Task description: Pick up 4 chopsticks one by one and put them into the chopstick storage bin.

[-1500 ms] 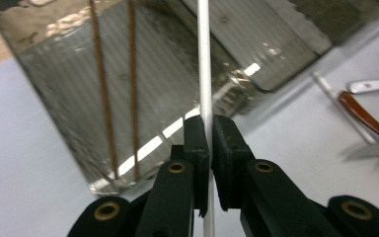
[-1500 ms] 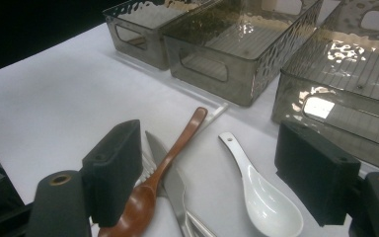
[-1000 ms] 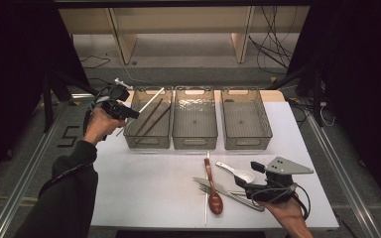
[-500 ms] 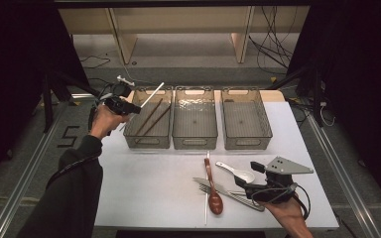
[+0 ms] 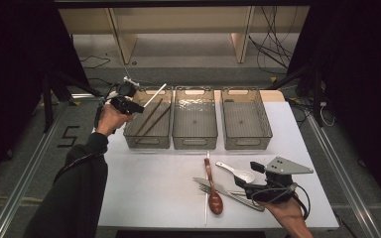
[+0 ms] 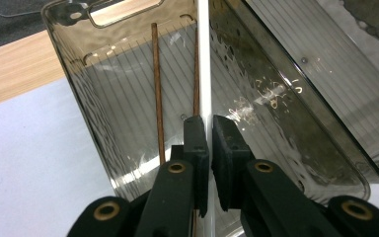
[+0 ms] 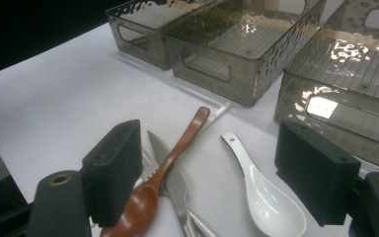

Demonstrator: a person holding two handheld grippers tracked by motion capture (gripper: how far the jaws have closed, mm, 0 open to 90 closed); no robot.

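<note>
**White chopstick pinched over the left bin**

Forearm reaching forward from my dark sleeve (image 5: 74, 193), I am holding my left gripper (image 5: 129, 105) at the near-left corner of the left smoked-plastic bin (image 5: 146, 140), wrist bent so the jaws are pointing across the bin toward the far right. Those jaws are pressing together on a white chopstick (image 6: 204, 59); in the left gripper view the pads (image 6: 196, 143) are clamping it from both sides with almost no gap. The stick is slanting up and away from my grip, its free end hanging above the bin's far edge in the high view. Beneath it, two brown chopsticks (image 5: 151, 119) are lying lengthwise on the bin floor, just beside each other.

My right hand (image 5: 290, 215) is resting at the near-right part of the white table (image 5: 144, 198), carrying my right gripper (image 5: 248, 187) low and nearly level. Its jaws are standing wide apart, gripping nothing. Between and just ahead of them are lying a wooden spoon (image 7: 165, 173), a table knife (image 7: 175, 182) and a white ceramic soup spoon (image 7: 266, 195); a fork (image 5: 238, 194) is lying under the knife. The middle bin (image 5: 195, 119) and right bin (image 5: 245, 119) are standing side by side beyond the cutlery.
</note>
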